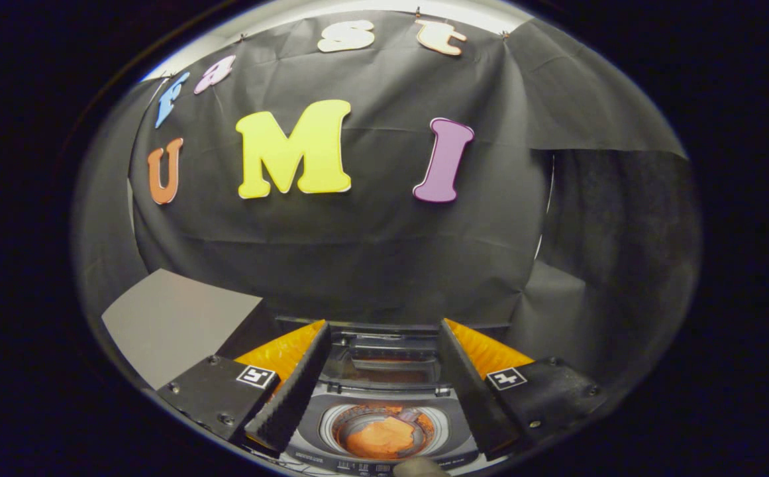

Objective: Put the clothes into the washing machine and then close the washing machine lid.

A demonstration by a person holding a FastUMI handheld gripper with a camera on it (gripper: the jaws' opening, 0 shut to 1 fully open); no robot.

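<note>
Your tool (383, 391) hangs spread and empty above the washing machine (384, 457); the orange clothes (384, 437) already lie in the drum, so the raised lid (384, 361) at the far side likely comes next.

The camera rides on the claw (384, 387) and faces forward along its two spread fingers, pitched toward the booth wall (384, 252). It sits close above the washing machine (384, 424), looking down between the fingers into the open tub. The wall lies farther off.
</note>
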